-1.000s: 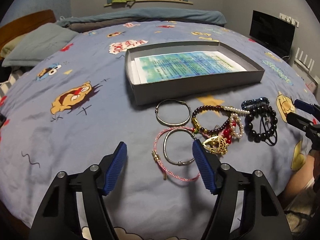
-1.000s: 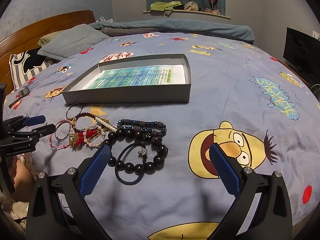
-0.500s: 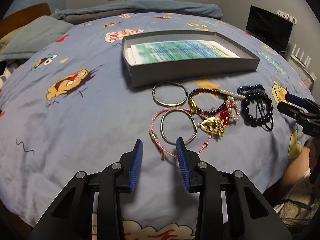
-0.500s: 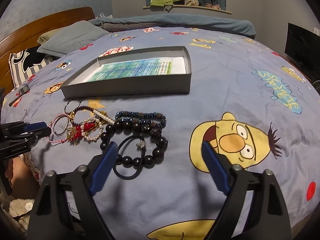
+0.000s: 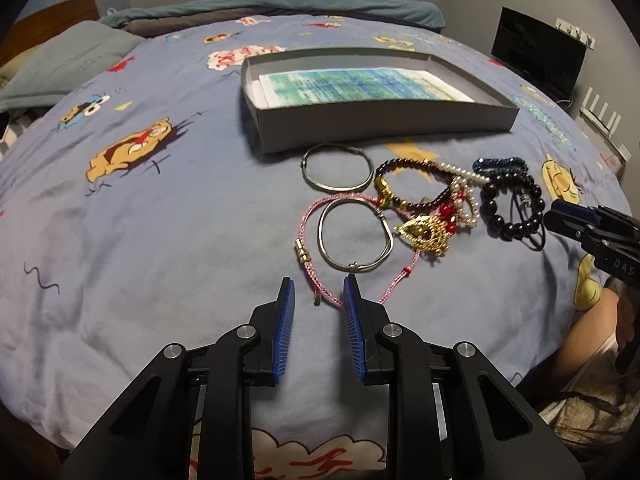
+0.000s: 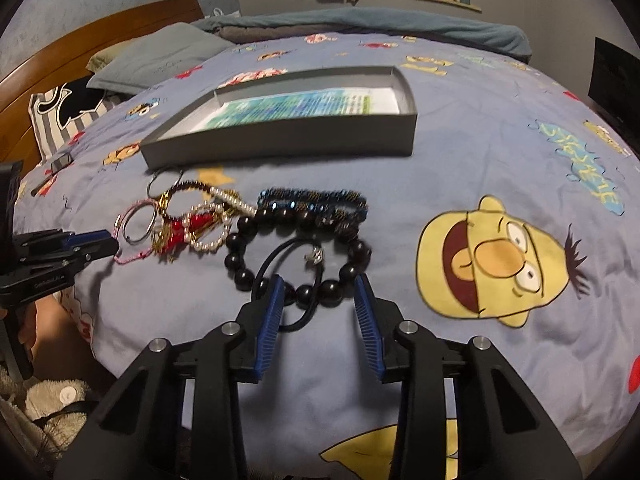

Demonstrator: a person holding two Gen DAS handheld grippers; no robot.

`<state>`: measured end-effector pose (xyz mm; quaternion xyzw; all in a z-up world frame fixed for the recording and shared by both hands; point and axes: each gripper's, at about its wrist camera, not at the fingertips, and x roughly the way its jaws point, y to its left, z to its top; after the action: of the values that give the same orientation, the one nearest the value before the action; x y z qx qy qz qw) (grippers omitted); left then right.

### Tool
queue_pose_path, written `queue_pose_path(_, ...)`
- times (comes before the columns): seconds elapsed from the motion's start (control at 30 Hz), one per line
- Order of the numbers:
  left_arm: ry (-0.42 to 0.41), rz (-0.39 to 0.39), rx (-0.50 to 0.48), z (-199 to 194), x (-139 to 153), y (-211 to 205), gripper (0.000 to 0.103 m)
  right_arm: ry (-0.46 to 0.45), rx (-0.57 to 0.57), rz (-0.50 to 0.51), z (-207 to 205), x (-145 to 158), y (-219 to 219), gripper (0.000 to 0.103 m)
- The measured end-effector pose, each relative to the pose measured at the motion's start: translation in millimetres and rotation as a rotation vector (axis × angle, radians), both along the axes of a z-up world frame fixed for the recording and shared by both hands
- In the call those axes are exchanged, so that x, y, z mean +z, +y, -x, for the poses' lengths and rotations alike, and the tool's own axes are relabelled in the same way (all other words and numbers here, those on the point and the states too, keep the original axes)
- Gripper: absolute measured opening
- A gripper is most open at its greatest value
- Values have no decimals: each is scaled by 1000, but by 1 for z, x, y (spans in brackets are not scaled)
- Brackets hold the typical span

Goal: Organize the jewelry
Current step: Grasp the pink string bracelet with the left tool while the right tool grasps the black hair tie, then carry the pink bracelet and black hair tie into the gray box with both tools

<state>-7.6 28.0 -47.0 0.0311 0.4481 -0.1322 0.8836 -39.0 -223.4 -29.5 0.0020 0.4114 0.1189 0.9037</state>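
A heap of jewelry lies on the blue cartoon bedsheet in front of a shallow grey box (image 5: 380, 128) lined with a printed sheet. My left gripper (image 5: 319, 292) hovers low over the near end of the pink cord bracelet (image 5: 304, 232). Its jaws are closing with the cord's tip between them, untouched on the left side. Inside the cord lies a silver bangle (image 5: 354, 236), with another bangle (image 5: 336, 168) behind it. My right gripper (image 6: 319, 286) is closing around the near beads of the black bead bracelet (image 6: 240, 240) and a black hair tie (image 6: 296, 322). Its pads are not pressing on them.
A dark red bead bracelet (image 5: 416, 200), a gold piece (image 5: 424, 232), pearls (image 6: 208, 244) and a blue beaded bracelet (image 6: 312, 200) crowd the middle. Pillows (image 6: 160, 56) and a wooden headboard (image 6: 100, 40) stand at the left. A dark screen (image 5: 540, 52) is at the right, and a person's knee (image 5: 588, 328) by the bed edge.
Both grippers' jaws have narrowed a lot from wide open. Each gripper has tipped a little toward the jewelry, so the pieces now sit at the fingertips. The jewelry has not moved.
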Motion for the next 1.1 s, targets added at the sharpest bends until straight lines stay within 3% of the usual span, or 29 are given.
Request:
queue_pose_path(0.13,1,2,0,0,-1,1,27,35,13,-6,-1,-7,3,36)
queue_pose_path(0.2,5,10,1,-1,-2,3,25,50,20,-8,-1,-10,5,29)
queue_pose_path(0.33,12,6,4,-2,-3,4,20,74,26,-15,-2,-15,6,26)
queue_pose_path(0.4,13,5,9,-3,-4,5,17,70,26,-14,-2,-16,6,10)
queue_pose_path(0.5,17,8,6,-5,-7,6,9,66,23,-18,-2,-15,5,5)
queue_pose_path(0.73,-30,-21,-26,-4,-2,1,4,9,36,-10,3,-3,5,4)
queue_pose_path(1.1,-192,20,-48,4,58,3,4,-86,68,-14,3,26,6,4)
